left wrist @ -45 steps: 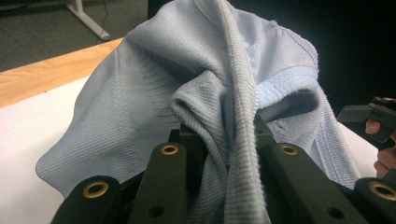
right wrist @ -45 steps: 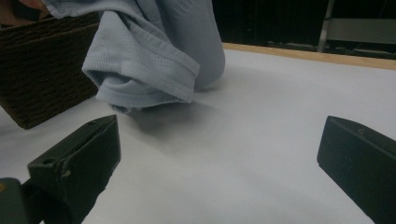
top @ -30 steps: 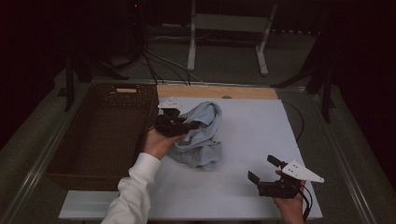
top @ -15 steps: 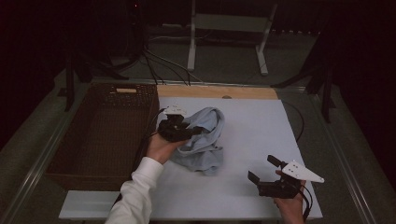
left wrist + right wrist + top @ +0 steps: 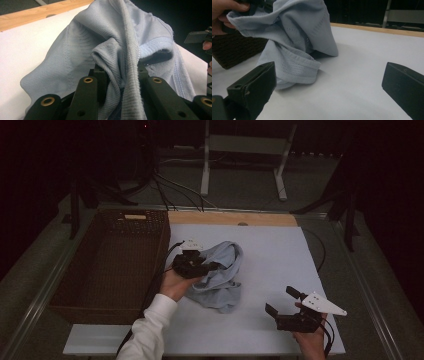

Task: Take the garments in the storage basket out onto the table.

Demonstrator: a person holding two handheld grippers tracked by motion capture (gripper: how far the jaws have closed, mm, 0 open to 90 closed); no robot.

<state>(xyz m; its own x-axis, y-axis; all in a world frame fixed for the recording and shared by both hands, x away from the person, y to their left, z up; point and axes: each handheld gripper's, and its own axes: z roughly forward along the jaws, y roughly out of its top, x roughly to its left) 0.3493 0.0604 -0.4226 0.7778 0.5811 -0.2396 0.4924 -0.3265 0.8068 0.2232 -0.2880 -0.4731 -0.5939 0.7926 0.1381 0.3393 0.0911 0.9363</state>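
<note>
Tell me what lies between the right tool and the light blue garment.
Nothing visible: only bare white tabletop lies between the open right tool and the light blue garment, which the left tool grips.

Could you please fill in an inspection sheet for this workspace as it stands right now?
Surface: white table top with a wooden strip along its far edge.
Job's things: light blue garment, bunched and partly lifted; brown wicker basket at the left.
Clutter: nothing seen.
Grippers: left gripper shut on a fold of the garment; right gripper open, apart from it.
Cables: black cables on the floor beyond.
Surroundings: dark room, metal stand behind.
</note>
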